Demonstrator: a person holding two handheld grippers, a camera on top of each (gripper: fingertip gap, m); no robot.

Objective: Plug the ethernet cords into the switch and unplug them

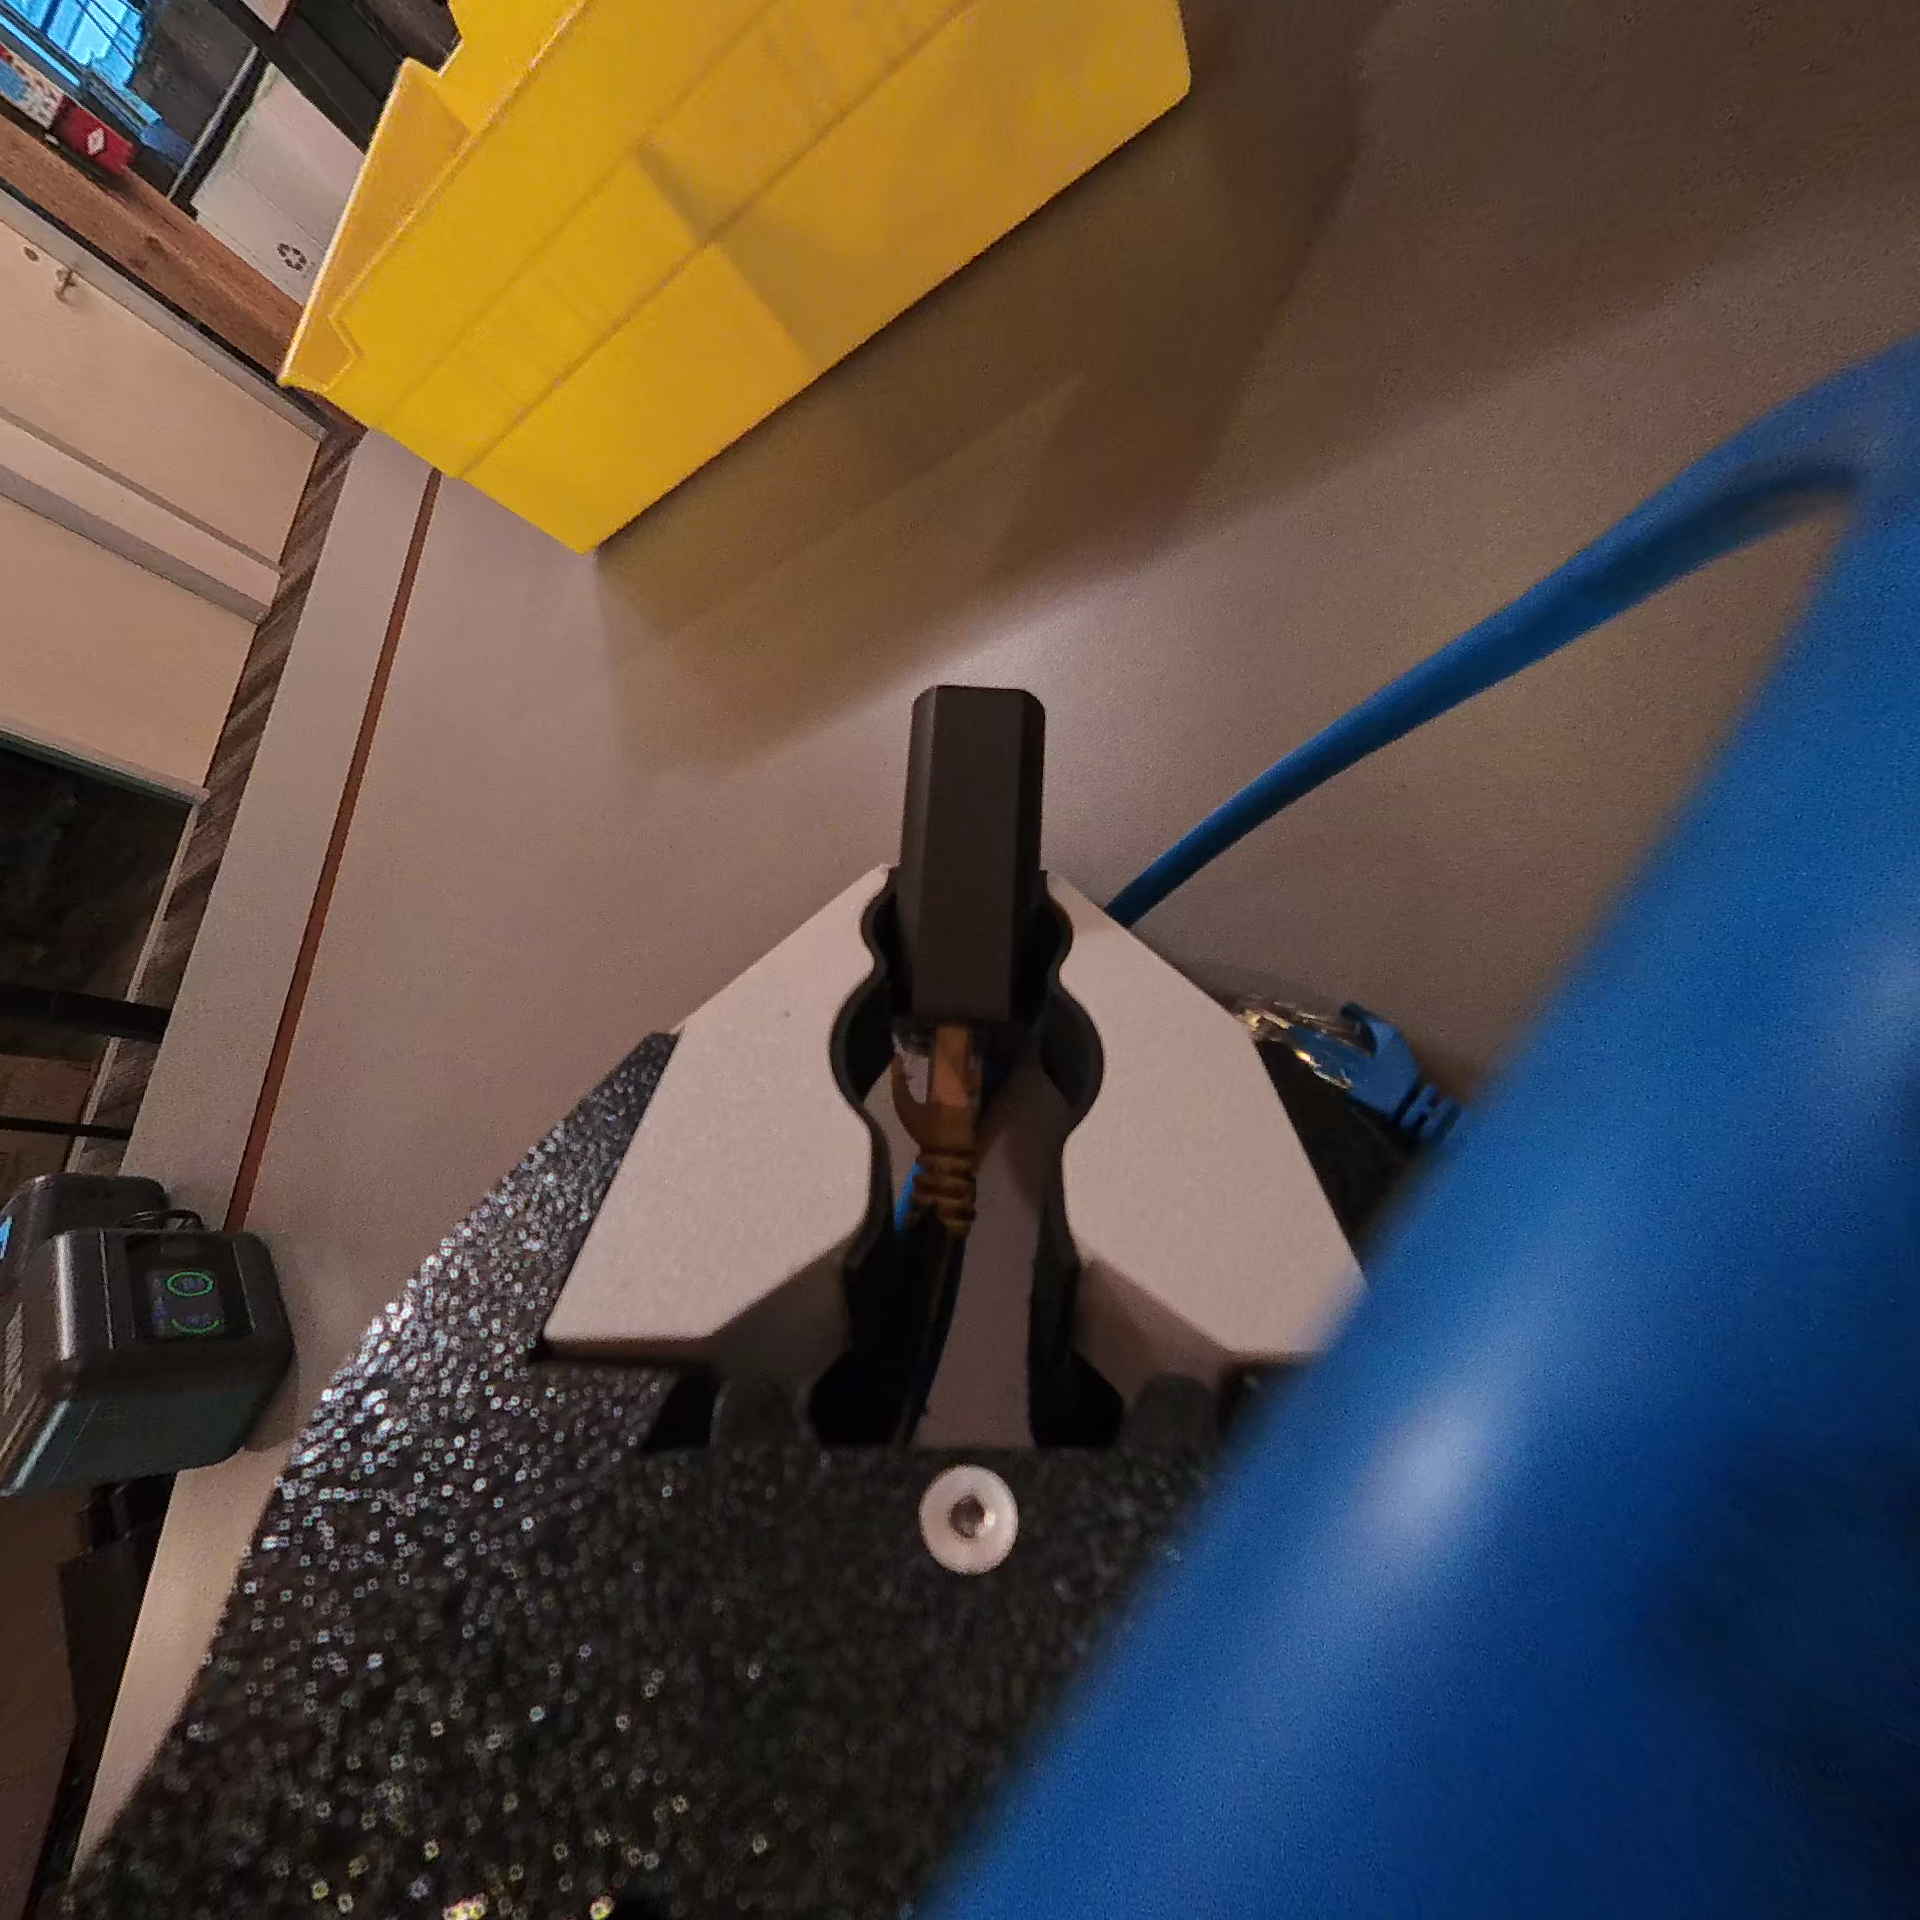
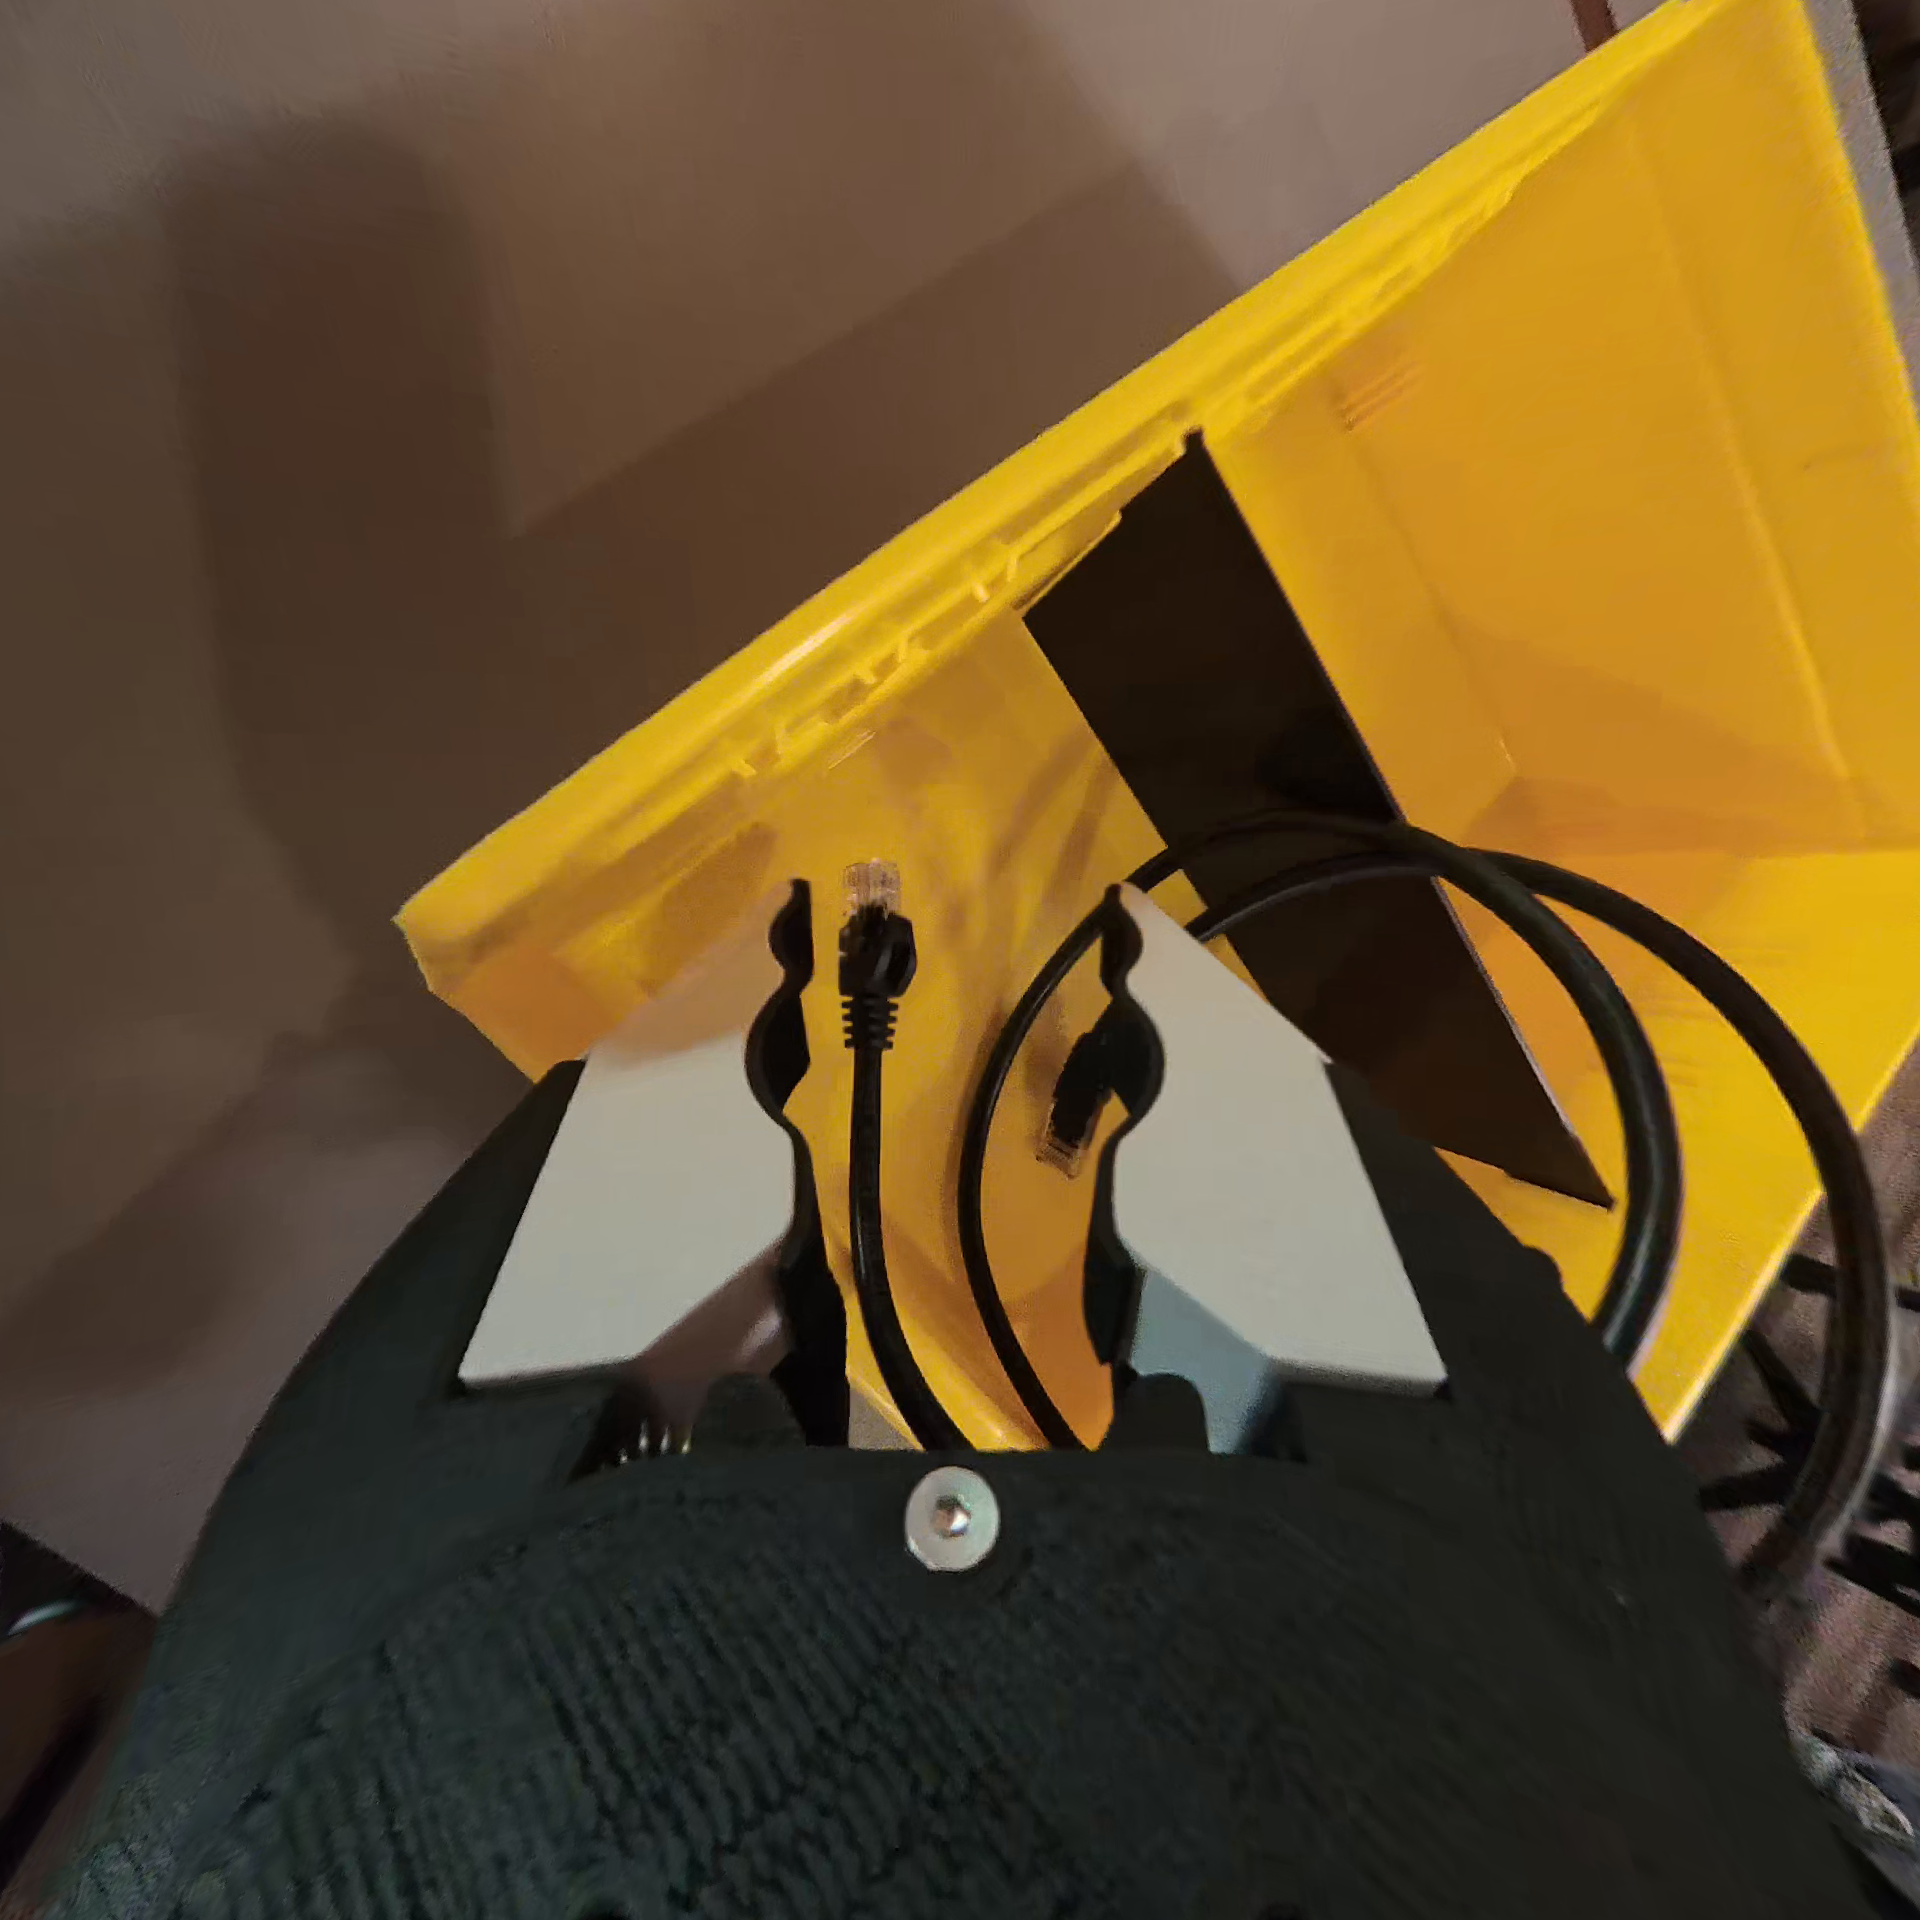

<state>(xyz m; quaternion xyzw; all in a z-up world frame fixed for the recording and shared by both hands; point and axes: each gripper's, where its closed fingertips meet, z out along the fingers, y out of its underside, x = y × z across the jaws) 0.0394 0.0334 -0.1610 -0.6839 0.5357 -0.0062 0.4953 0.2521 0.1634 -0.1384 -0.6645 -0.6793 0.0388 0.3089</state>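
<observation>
1. Your left gripper (image 1: 971, 914) is clamped on a small black rectangular plastic switch (image 1: 968, 831), which juts out past the tips toward 12 o'clock above the grey tabletop (image 1: 623, 790)

2. An ethernet cord with a brownish-yellow strain boot (image 1: 948, 1143) already sits in the switch's near end, running back between the jaws toward 6 o'clock, so I judge the plugging step to be partly done

3. A blue ethernet cable (image 1: 1455, 707) arcs off toward 2 o'clock, and a loose blue plug with a clear tip (image 1: 1351, 1049) lies just beside the left gripper at 3 o'clock; whether that cable's other end is plugged in I cannot tell

4. Your right gripper (image 2: 956, 904) has its jaws spread wide and grips nothing; it hangs over the yellow plastic bin (image 2: 1558, 520)

5. A black ethernet cord (image 2: 1558, 935) lies coiled in that bin: one black plug with a clear tip (image 2: 876, 935) lies between the fingers pointing to 12 o'clock, nearer the left finger, and the other plug (image 2: 1075, 1101) lies just beside the right finger at 3 o'clock

6. The next move, as I read it, calls for you to centre the jaws on the boot of the 12 o'clock plug and close, leaving the clip and tip clear

7. Then carry it across to the switch; the coil may drag or snag on the black divider (image 2: 1247, 727)
</observation>
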